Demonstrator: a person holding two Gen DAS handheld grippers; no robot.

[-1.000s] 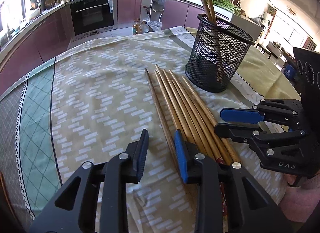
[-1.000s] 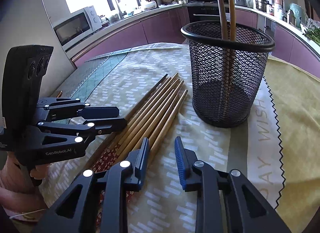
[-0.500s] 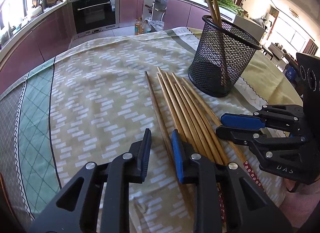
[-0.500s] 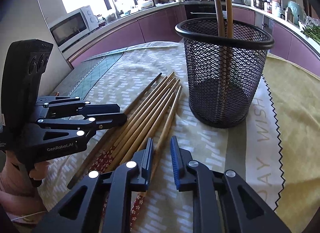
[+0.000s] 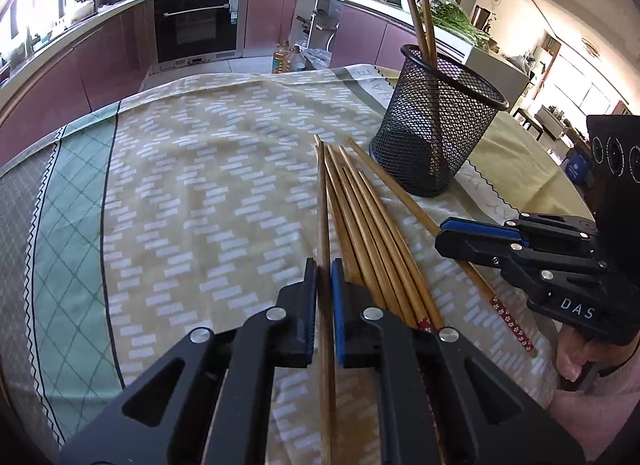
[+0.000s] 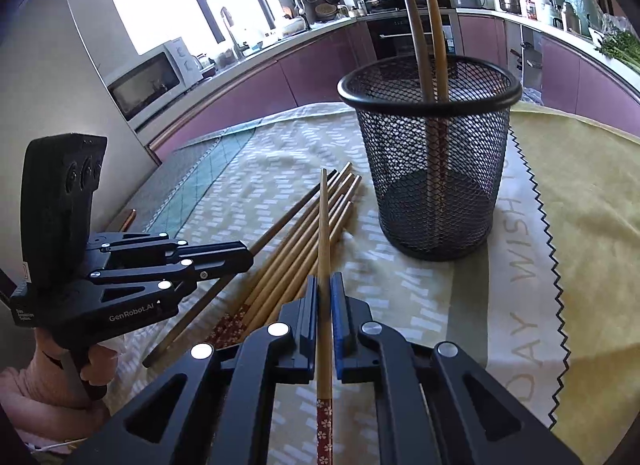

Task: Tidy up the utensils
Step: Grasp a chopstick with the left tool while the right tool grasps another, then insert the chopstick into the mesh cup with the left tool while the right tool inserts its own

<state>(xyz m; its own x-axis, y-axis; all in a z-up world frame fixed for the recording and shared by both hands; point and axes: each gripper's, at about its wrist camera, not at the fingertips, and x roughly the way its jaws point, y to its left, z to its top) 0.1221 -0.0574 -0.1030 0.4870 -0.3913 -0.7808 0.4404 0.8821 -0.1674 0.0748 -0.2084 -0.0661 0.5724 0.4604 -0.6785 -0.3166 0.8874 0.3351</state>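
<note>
Meanwhile, at a kitchen table spread with a patterned tablecloth (image 5: 192, 193), each handheld gripper has a chopstick in its grasp. The left gripper (image 5: 324, 277) has its jaws pressed onto a plain brown chopstick (image 5: 322, 201) at the left edge of the pile, while the right gripper (image 6: 325, 293) pinches a lighter chopstick (image 6: 323, 233) whose red floral end runs back between its fingers. By the look of things the job is at an early stage: only two chopsticks (image 6: 430, 25) stand upright in the black mesh holder (image 6: 436, 185), leaning on its rim, and a loose bundle of chopsticks (image 5: 372, 233) lies flat on the cloth just beside the holder's base, tips pointing toward the far edge of the table. Roughly half a dozen remain there, besides the two now gripped. The sticks are slender, tapered and wooden, some with red flower-printed handles, and they lie fanned and overlapping rather than in a neat row. Whether either gripped stick is lifted clear of the cloth cannot be told for certain.
</note>
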